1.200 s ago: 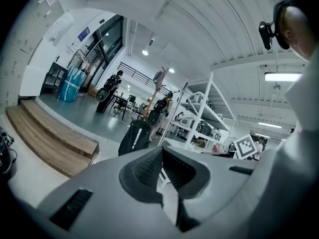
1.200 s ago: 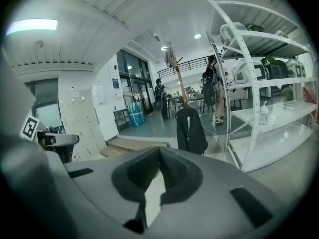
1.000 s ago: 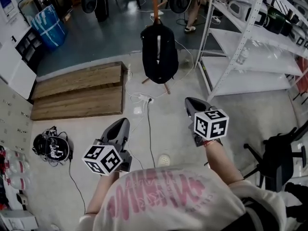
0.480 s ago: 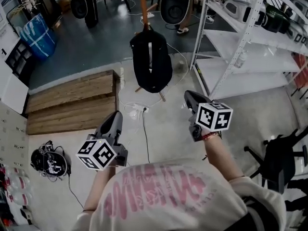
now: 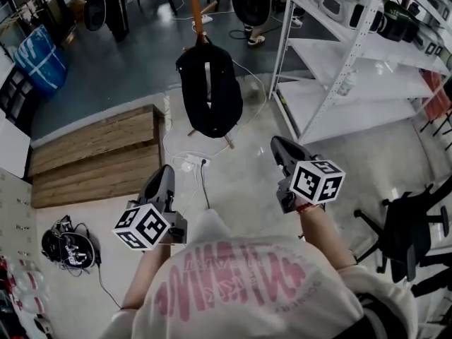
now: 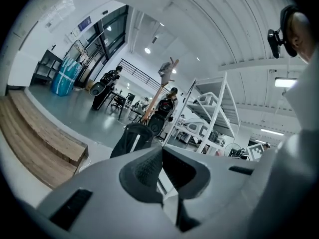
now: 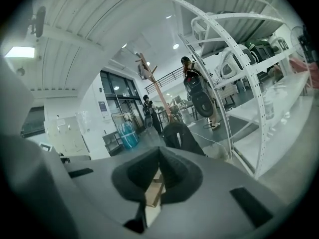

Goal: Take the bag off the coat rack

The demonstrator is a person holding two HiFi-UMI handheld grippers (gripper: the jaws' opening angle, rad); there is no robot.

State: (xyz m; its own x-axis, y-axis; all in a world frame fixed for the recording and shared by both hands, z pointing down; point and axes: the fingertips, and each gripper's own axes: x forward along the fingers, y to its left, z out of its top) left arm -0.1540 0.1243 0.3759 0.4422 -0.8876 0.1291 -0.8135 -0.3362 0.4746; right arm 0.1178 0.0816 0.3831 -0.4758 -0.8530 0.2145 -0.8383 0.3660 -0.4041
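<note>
Approach phase: left hand-held gripper and right hand-held gripper, both closed tight and empty, face the bag on the coat rack well ahead, so next they need to close in and open up.

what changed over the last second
The person has stepped closer to the bag, so it looks slightly larger and further left in the head view. Left tongs and right tongs stayed shut and empty. The bag still hangs on the rack.
</note>
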